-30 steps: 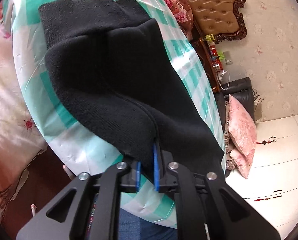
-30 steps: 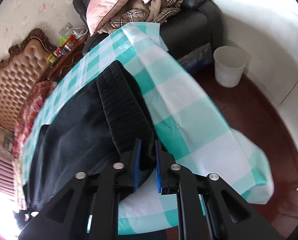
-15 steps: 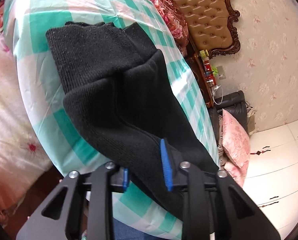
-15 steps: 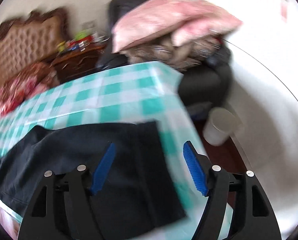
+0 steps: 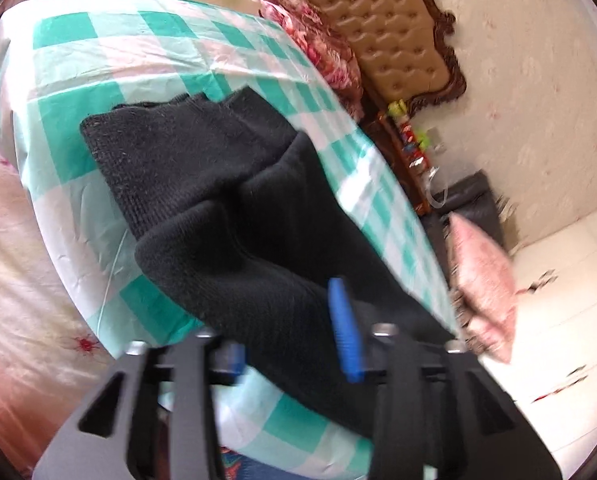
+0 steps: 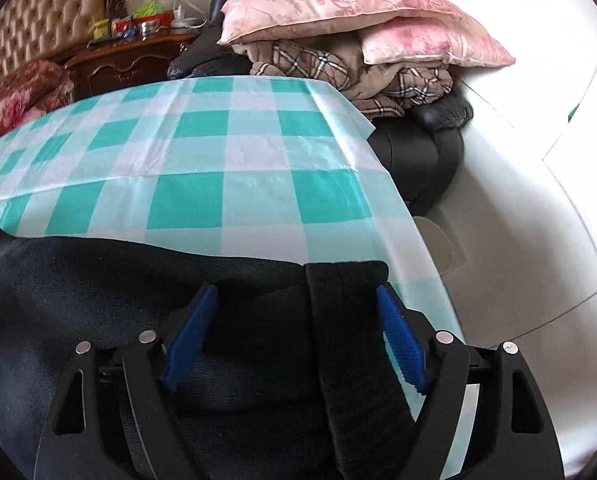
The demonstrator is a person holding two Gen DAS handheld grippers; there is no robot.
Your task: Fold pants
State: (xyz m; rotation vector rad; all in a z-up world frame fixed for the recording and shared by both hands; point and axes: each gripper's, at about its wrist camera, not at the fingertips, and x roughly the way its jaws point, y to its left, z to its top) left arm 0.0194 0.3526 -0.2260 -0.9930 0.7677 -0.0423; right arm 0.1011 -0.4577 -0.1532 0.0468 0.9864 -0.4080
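Black knit pants point(image 5: 226, 208) lie folded on the table's green-and-white checked cloth point(image 5: 98, 72), ribbed cuffs at the far end. My left gripper point(image 5: 290, 344) sits at the near fold with its jaws opening; the fabric lies loosely between the blue pads, not pinched. In the right wrist view the pants point(image 6: 98, 300) fill the near part of the cloth point(image 6: 226, 160), with a ribbed band point(image 6: 346, 300) running along their right edge. My right gripper point(image 6: 294, 332) hovers over that end, jaws still opening wide, with the cloth under them and nothing gripped.
A tufted headboard point(image 5: 378, 28) and a cluttered wooden nightstand point(image 6: 126, 60) stand beyond the table. Pink pillows point(image 6: 338, 8) and a plaid blanket are piled on a dark armchair point(image 6: 418, 160) at the far right corner. A white bin point(image 6: 438, 244) stands on the floor by the table edge.
Both grippers were shut on the pants and have let go and spread. The right gripper swung around to face across the table; the left drew back a little.
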